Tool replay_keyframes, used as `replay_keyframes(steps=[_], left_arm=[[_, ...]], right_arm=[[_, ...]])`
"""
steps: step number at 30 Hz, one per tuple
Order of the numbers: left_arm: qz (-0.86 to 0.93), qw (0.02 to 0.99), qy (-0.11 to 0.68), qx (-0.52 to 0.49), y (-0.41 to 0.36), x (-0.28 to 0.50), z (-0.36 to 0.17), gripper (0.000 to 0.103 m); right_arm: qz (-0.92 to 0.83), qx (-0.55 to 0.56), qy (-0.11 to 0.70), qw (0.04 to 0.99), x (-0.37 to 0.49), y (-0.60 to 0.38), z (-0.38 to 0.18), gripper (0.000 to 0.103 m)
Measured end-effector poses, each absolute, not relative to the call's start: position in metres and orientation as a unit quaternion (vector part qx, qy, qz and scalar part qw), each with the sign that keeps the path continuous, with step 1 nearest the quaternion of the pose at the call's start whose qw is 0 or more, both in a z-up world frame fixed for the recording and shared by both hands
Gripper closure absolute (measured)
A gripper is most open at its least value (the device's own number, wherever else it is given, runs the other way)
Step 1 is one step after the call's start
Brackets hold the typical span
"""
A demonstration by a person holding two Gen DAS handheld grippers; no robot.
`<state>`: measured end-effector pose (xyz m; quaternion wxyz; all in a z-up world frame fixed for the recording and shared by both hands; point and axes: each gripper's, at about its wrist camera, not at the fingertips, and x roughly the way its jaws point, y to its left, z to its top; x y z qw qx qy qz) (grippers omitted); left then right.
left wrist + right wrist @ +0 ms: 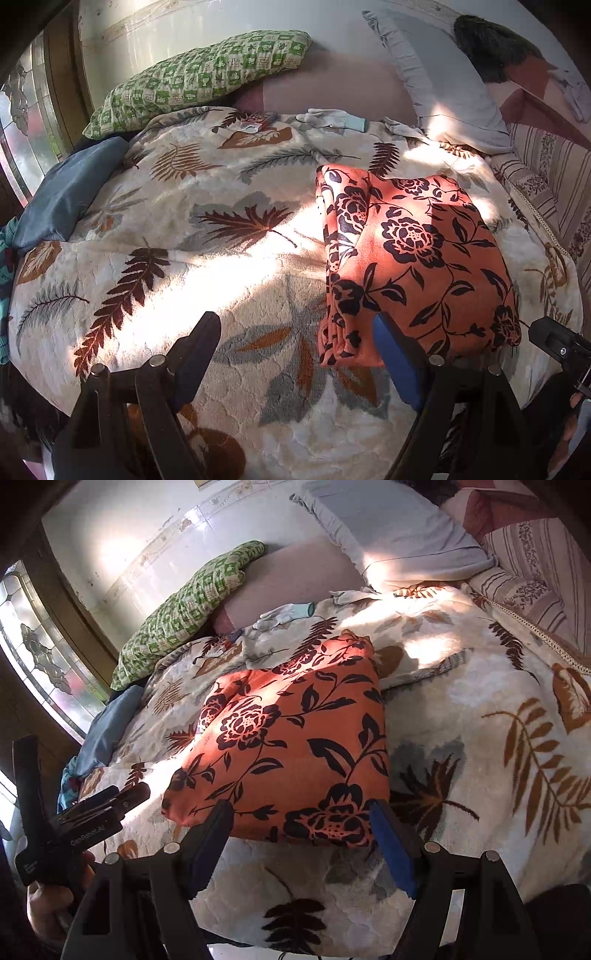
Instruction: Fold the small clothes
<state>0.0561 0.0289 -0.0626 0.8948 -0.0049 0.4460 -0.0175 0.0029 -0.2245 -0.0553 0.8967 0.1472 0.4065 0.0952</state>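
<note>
The folded orange floral garment [291,746] lies on the leaf-print blanket [184,229], just ahead of the right gripper [303,830], whose fingers are spread wide and hold nothing. The left gripper [295,343] is equally wide and empty, the garment's near corner just beyond its right fingertip.

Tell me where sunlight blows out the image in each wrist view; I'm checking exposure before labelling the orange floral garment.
Left wrist view: a sun band washes out the leaf-print blanket left of the orange floral garment, whose middle is brightly lit but still readable. Right wrist view: glare on the wall tiles and on the blanket beyond the garment; dappled shadow across the garment; fisheye bending at the edges.
</note>
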Motion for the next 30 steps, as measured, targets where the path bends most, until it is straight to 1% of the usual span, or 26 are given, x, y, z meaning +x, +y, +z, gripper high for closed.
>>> replay_keyframes(steps=[6, 10, 13, 15, 16, 17, 18, 19, 20, 21, 24, 26, 28, 30], left_arm=[[-0.009, 0.891, 0.453, 0.001, 0.028, 0.051, -0.066, 0.019], [-0.004, 0.898, 0.44, 0.0, 0.026, 0.053, -0.06, 0.019], [0.002, 0.902, 0.433, 0.004, 0.023, 0.063, -0.064, 0.019], [0.007, 0.904, 0.427, 0.02, 0.018, 0.075, -0.077, 0.016], [0.016, 0.899, 0.437, 0.037, 0.016, 0.083, -0.09, 0.014], [0.026, 0.885, 0.462, 0.055, 0.014, 0.091, -0.105, 0.013], [0.02, 0.878, 0.475, 0.054, 0.016, 0.094, -0.115, 0.013], [0.018, 0.884, 0.465, 0.041, 0.019, 0.092, -0.116, 0.012], [0.021, 0.888, 0.459, 0.034, 0.021, 0.091, -0.114, 0.009], [0.024, 0.887, 0.46, 0.034, 0.021, 0.091, -0.114, 0.009], [0.018, 0.887, 0.459, 0.042, 0.019, 0.092, -0.114, 0.009], [0.017, 0.888, 0.459, 0.038, 0.02, 0.091, -0.115, 0.009], [0.015, 0.887, 0.461, 0.032, 0.023, 0.093, -0.116, 0.007], [0.015, 0.886, 0.463, 0.024, 0.026, 0.094, -0.117, 0.005]], right_arm=[[0.09, 0.141, 0.41, 0.897, 0.001, -0.223, -0.056, 0.024], [0.079, 0.114, 0.393, 0.909, 0.02, -0.22, -0.042, 0.024], [0.076, 0.113, 0.394, 0.909, 0.037, -0.219, -0.047, 0.023], [0.081, 0.111, 0.415, 0.899, 0.05, -0.217, -0.063, 0.023], [0.087, 0.107, 0.437, 0.889, 0.057, -0.215, -0.076, 0.021], [0.086, 0.099, 0.47, 0.873, 0.065, -0.213, -0.09, 0.021], [0.079, 0.087, 0.49, 0.864, 0.07, -0.211, -0.097, 0.021], [0.087, 0.086, 0.492, 0.862, 0.071, -0.211, -0.094, 0.019], [0.097, 0.096, 0.494, 0.858, 0.072, -0.214, -0.087, 0.019], [0.104, 0.116, 0.496, 0.854, 0.075, -0.219, -0.08, 0.019], [0.132, 0.187, 0.457, 0.859, 0.093, -0.24, -0.048, 0.019], [0.147, 0.201, 0.44, 0.863, 0.118, -0.245, -0.032, 0.019], [0.161, 0.222, 0.433, 0.859, 0.149, -0.248, -0.028, 0.019], [0.177, 0.265, 0.459, 0.83, 0.185, -0.254, -0.044, 0.018]])
